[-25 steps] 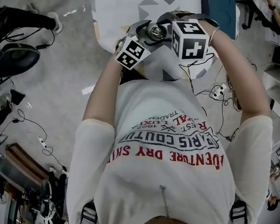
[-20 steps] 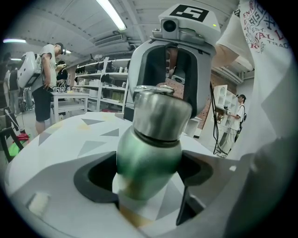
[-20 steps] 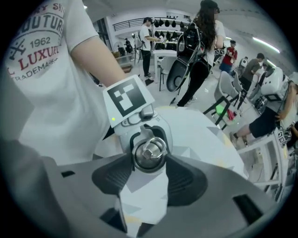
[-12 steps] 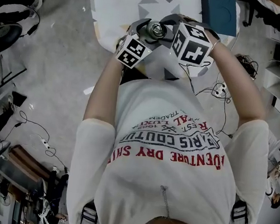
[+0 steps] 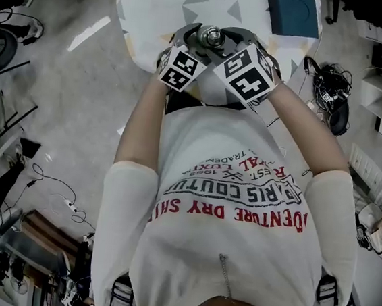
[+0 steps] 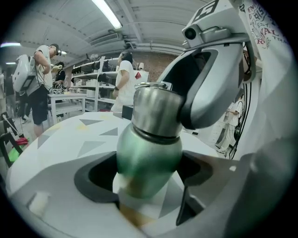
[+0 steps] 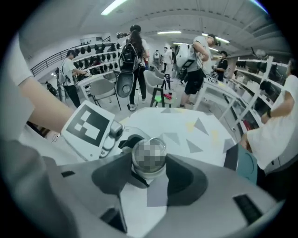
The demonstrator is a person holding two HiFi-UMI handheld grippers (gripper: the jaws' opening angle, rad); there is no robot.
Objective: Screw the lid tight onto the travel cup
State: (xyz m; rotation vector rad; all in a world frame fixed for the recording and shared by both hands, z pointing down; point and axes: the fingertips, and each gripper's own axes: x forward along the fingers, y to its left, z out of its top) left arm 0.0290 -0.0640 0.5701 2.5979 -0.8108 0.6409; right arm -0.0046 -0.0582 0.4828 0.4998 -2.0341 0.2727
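Between the jaws of the left gripper the green body of the travel cup is clamped, held clear above the table. The steel lid on top is gripped between the jaws of the right gripper, which are set fairly wide around it from above. The green body is shown only in the left gripper view; in the right gripper view it is covered by the lid. In the head view both grippers are seen meeting over the table edge.

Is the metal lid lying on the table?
No, the lid sits on top of the green cup.
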